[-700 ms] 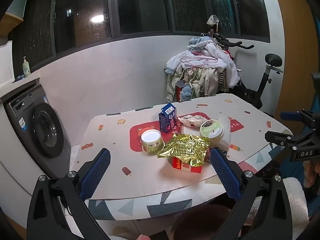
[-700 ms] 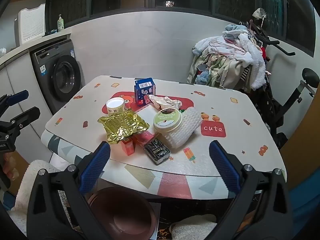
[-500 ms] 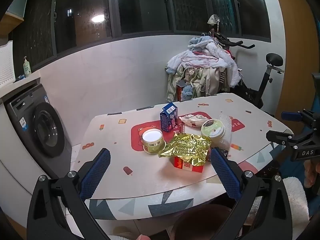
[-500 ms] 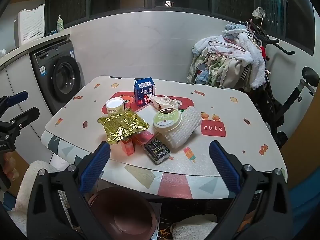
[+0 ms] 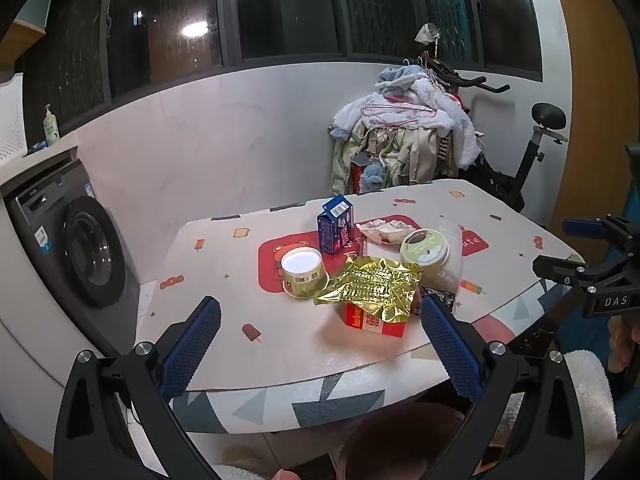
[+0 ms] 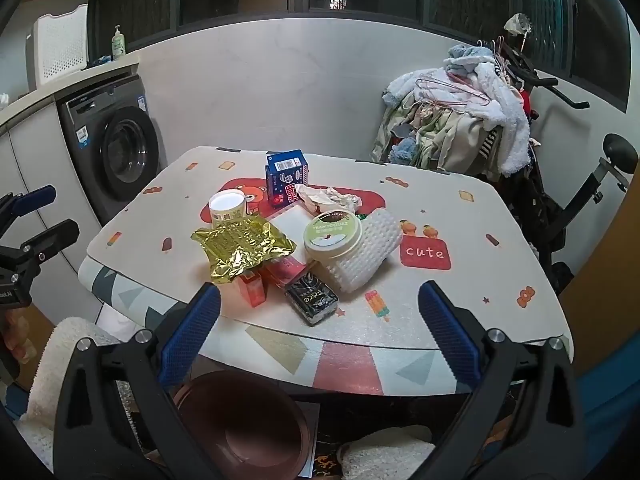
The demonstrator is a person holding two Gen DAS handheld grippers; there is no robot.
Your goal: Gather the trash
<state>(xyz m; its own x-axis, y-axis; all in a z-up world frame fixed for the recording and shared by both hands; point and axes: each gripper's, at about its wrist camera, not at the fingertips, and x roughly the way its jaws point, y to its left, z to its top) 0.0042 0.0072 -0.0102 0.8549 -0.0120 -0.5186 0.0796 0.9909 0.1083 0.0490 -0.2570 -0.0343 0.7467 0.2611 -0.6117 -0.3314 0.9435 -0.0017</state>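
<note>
Left claw (image 5: 320, 344) slightly nearer gold wrapper (image 5: 370, 286), jaws apart.

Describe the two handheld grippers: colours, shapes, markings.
Both match: the left gripper and right gripper have black angular plastic arms with silver screw heads, ending in blue textured rectangular pads. White lettering "DAS" marks the right gripper's body. No cables show.

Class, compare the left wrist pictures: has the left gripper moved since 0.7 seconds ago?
Yes, slightly. In the left wrist view the blue carton and table sit a little farther right in the picture than before, so the open left gripper has shifted a little leftward.
</note>
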